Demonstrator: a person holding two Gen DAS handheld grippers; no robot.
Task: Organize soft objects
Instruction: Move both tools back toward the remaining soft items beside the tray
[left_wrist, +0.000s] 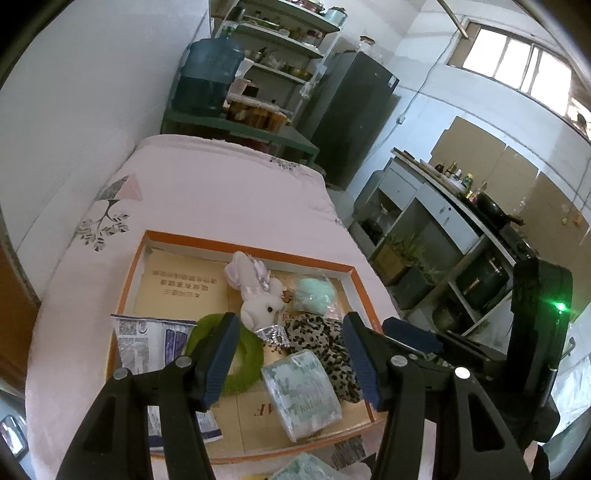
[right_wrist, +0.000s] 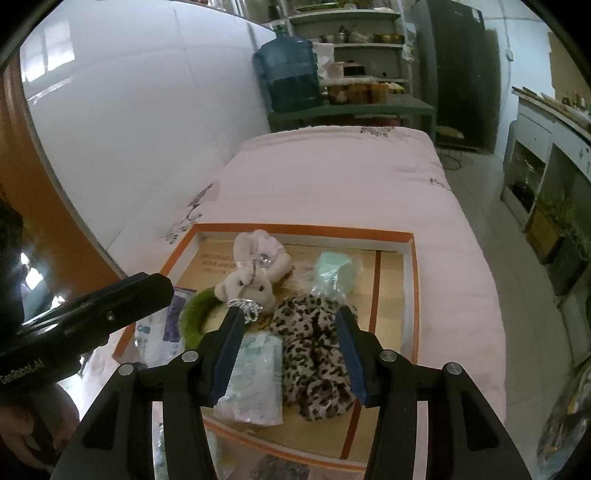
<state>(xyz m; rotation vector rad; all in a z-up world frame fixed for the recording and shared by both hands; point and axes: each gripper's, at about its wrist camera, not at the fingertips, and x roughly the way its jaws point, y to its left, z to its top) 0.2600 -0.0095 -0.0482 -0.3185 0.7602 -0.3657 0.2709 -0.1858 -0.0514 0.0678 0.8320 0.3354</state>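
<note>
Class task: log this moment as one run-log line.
left gripper: open, empty | right gripper: open above leopard cloth | box: bunny, tissue pack

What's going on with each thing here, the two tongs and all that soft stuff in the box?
Left tongs: open, holding nothing, above the box.
Right tongs: open, holding nothing.
Box: open-topped, on the bed.
Plush bunny: lying in the box, head on the green ring.
Green ring: flat.
Leopard cloth: bunched up.
Tissue pack: sealed, tilted.
Mint puff: bagged.
</note>
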